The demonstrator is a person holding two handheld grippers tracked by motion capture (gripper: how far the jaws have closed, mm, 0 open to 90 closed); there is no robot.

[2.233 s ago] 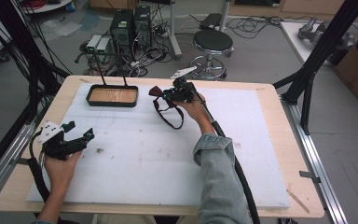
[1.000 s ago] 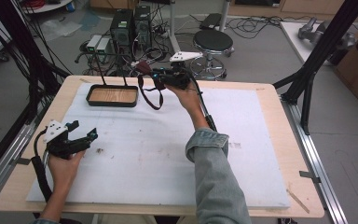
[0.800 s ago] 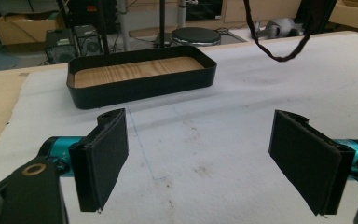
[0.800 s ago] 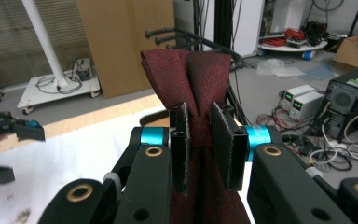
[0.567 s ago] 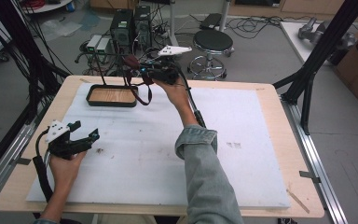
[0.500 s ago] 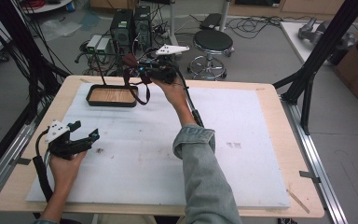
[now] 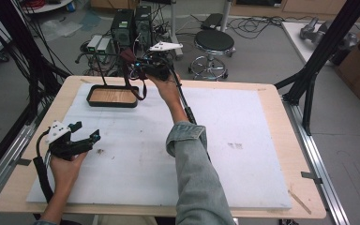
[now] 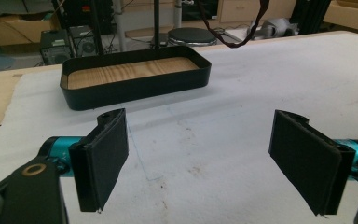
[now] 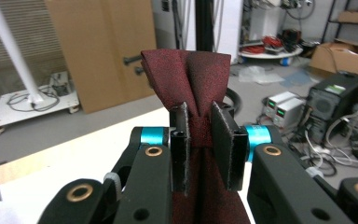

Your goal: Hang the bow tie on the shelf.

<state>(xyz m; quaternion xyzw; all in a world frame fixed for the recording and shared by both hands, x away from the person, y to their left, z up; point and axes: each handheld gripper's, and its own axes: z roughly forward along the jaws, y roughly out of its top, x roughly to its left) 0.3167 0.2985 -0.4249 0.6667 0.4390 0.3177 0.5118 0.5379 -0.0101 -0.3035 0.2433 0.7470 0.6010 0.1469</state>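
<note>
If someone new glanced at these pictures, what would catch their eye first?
Probably the dark red tie pinched in the right gripper, held above the table's far edge beside the black wood-bottomed tray. Next, the left gripper, jaws wide open, low over the white mat.

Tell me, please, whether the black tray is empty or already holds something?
Empty: the black tray shows only its bare wooden floor; the dark red tie hangs beyond it from the right hand-held gripper.

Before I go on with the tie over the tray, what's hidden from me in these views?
- Right gripper view: the dark red tie below the pinch, hidden by the right gripper.
- High view: the right gripper's jaws, hidden by the hand.
- Left gripper view: the tie's loop, cut off by the top edge above the tray.
</note>
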